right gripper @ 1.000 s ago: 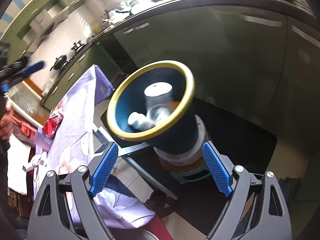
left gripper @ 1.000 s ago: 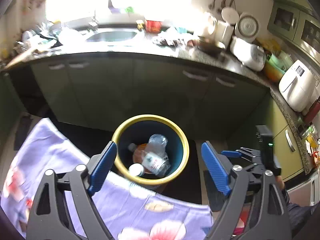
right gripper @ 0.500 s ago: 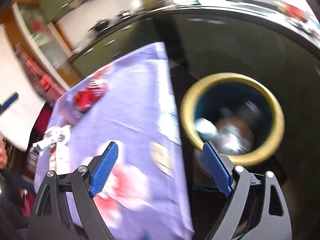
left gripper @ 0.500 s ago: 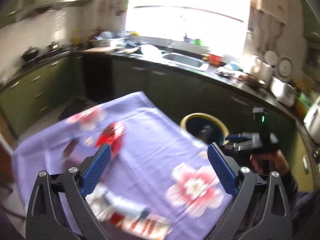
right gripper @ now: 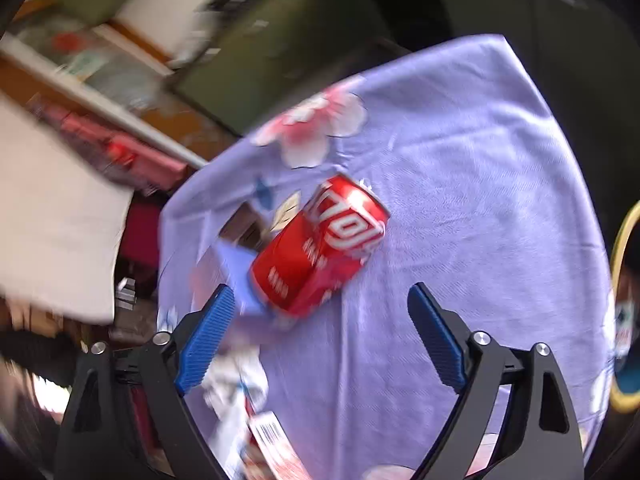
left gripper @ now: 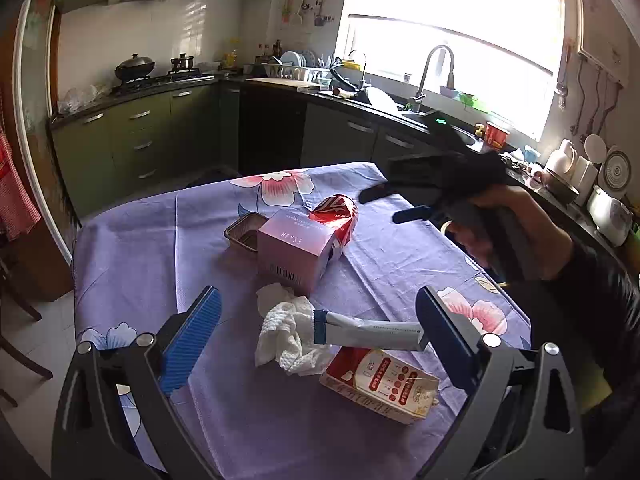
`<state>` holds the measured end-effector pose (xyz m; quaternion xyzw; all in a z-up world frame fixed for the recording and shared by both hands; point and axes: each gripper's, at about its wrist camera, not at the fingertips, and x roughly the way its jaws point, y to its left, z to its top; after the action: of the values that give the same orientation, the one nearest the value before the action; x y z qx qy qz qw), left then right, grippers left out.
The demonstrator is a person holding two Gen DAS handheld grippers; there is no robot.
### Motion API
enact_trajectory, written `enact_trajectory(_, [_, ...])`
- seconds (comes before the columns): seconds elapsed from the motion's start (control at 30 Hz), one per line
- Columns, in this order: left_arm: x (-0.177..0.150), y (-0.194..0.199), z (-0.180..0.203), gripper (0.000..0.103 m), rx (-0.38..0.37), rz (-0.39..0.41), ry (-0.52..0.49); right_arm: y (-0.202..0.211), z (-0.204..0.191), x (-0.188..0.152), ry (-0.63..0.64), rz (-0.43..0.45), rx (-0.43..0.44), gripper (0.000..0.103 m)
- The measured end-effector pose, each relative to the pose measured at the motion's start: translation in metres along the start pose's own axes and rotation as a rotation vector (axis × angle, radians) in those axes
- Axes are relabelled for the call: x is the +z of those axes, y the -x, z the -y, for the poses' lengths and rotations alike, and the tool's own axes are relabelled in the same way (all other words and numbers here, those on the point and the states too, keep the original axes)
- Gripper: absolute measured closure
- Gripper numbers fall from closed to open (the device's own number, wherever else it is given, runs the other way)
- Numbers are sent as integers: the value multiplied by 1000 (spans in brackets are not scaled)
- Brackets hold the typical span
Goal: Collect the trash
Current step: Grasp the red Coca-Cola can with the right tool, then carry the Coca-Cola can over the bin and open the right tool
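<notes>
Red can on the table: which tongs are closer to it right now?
Right. The right tongs hang open just short of the red can; the left tongs sit farther back, over the crumpled tissue.

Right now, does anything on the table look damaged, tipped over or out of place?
Yes. The red can lies on its side, dented, against the pink box. A crumpled tissue, a squeezed tube and a flattened carton are strewn over the tablecloth. No spill shows.
</notes>
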<state>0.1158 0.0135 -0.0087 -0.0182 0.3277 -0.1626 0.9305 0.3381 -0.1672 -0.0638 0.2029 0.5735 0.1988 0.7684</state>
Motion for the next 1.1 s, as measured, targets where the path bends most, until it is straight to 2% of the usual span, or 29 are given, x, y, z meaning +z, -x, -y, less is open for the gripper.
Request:
enact_trajectory(0.1, [-6, 2, -2, 10, -16, 8, -14, -21, 0, 18, -120, -45, -44, 14])
enact_trajectory(0.4, [-19, 11, -17, 10, -35, 18, -27, -78, -5, 42, -256, -146, -158, 14])
enact_trajectory(0.7, [-34, 17, -36, 10, -40, 24, 5, -103, -13, 47, -252, -172, -206, 23])
enact_trajectory(0.97, [-38, 20, -38, 10, -38, 23, 21, -104, -26, 59, -126, -149, -230, 28])
enact_trajectory(1.03, [-37, 20, -36, 10, -36, 20, 18, -100, -26, 62, -108, -143, -227, 33])
enact_trajectory(1.07, [-37, 20, -36, 10, -37, 19, 16, -96, -26, 63, -94, -137, -230, 44])
enact_trajectory(1.1, [-37, 19, -35, 10, -37, 17, 13, -93, -25, 64, -84, -142, -219, 50])
